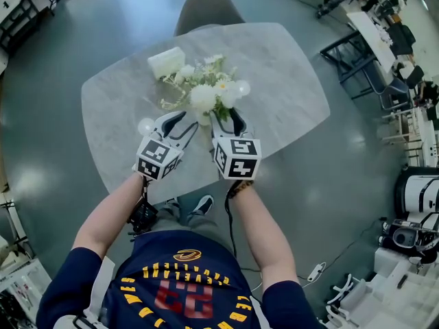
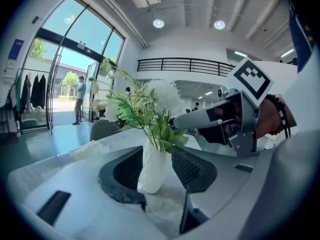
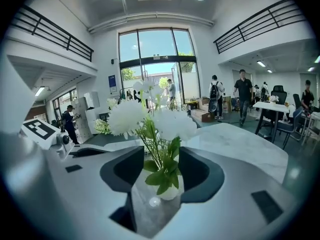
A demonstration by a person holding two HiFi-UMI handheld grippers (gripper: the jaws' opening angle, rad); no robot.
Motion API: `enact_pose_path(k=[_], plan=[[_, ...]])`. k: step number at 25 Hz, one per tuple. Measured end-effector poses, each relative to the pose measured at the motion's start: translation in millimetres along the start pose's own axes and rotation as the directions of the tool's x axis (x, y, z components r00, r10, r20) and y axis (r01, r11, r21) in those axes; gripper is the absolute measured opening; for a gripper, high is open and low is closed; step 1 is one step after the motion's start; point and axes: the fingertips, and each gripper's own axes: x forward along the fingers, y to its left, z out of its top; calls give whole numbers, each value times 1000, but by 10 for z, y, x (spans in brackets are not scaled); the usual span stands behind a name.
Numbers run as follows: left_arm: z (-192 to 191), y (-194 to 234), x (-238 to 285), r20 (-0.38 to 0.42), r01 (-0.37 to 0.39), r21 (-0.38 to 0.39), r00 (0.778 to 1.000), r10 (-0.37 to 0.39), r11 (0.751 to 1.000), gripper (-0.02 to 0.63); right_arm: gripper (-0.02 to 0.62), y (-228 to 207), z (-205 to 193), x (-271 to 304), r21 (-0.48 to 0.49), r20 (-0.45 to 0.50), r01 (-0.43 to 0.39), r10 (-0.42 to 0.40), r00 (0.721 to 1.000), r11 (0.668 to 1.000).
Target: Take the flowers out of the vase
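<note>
A bunch of white flowers (image 1: 206,91) with green leaves stands in a white vase (image 2: 151,168) on the grey marble table (image 1: 288,88). My left gripper (image 1: 180,119) reaches in from the near left. In the left gripper view its jaws (image 2: 157,160) stand open on either side of the vase body, with gaps showing. My right gripper (image 1: 226,117) comes in from the near right, higher up. Its jaws (image 3: 161,160) are open around the green stems (image 3: 161,166) just above the vase mouth. From above, the blooms and grippers hide the vase.
A white box (image 1: 167,62) lies on the table behind the flowers. A grey chair (image 1: 208,9) stands at the far edge. A small white ball (image 1: 145,125) lies left of my left gripper. Desks and equipment line the room's right side.
</note>
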Motion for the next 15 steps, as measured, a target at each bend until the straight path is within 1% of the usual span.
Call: enact_pose_path(k=[6, 10, 15], plan=[[-103, 69, 180, -40, 19, 21, 999, -18, 1000, 219, 235, -5, 20, 126, -21, -23, 35, -36, 999, 999], [-149, 61, 259, -56, 36, 25, 998, -34, 999, 227, 235, -26, 11, 226, -35, -48, 64, -66, 997, 997], [-110, 46, 290, -50, 38, 27, 998, -37, 999, 227, 235, -39, -51, 326, -27, -79, 84, -86, 993, 996]])
